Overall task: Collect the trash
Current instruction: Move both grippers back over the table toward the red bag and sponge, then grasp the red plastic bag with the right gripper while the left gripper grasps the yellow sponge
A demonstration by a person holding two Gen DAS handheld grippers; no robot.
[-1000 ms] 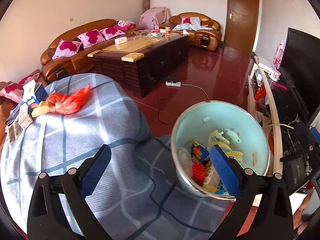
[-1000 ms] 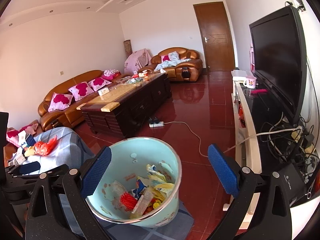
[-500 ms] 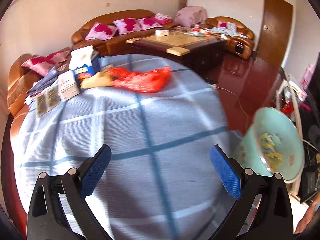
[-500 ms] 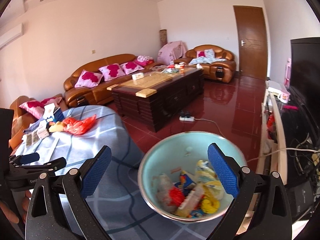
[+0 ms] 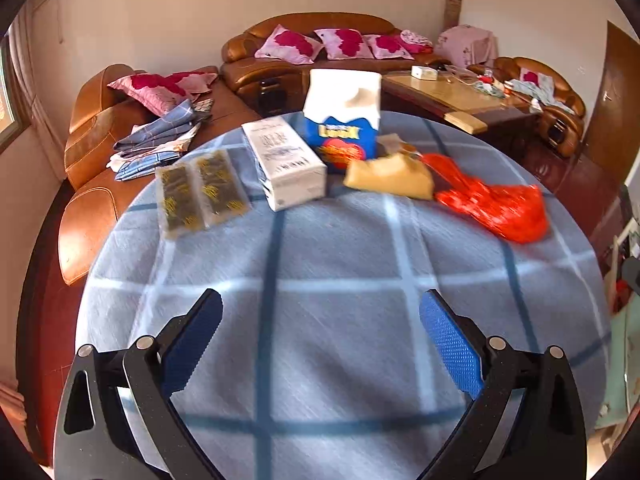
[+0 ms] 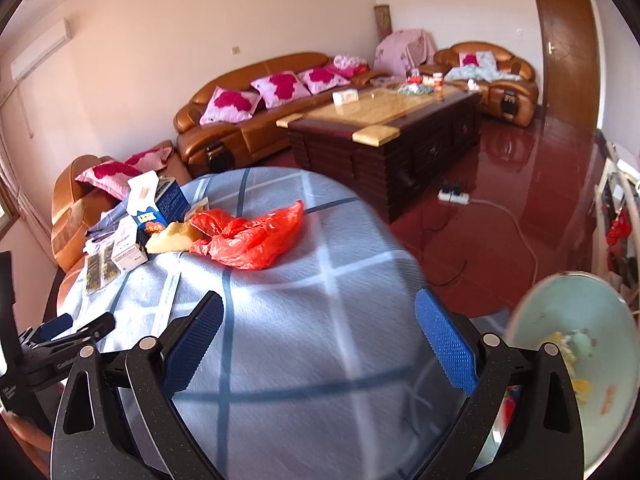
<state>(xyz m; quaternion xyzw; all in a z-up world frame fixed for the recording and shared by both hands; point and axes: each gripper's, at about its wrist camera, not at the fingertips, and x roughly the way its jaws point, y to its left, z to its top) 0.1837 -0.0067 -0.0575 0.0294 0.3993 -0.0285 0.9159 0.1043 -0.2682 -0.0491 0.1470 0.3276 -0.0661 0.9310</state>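
On a round table under a blue checked cloth lie a red plastic bag, a yellowish wrapper, a blue-and-white carton, a white box and two dark sachets. My left gripper hovers open over the near cloth, empty. My right gripper is open too, nothing between its fingers. The pale green trash bin, with scraps inside, stands low at the right.
Brown leather sofas with pink cushions line the wall. A dark coffee table stands beyond the round table. A power strip and cable lie on the red floor. Folded cloth rests on the near sofa.
Both grippers have swung left, away from the bin and toward the table. The trash items now sit ahead of the left gripper; the bin has slid to the right edge.
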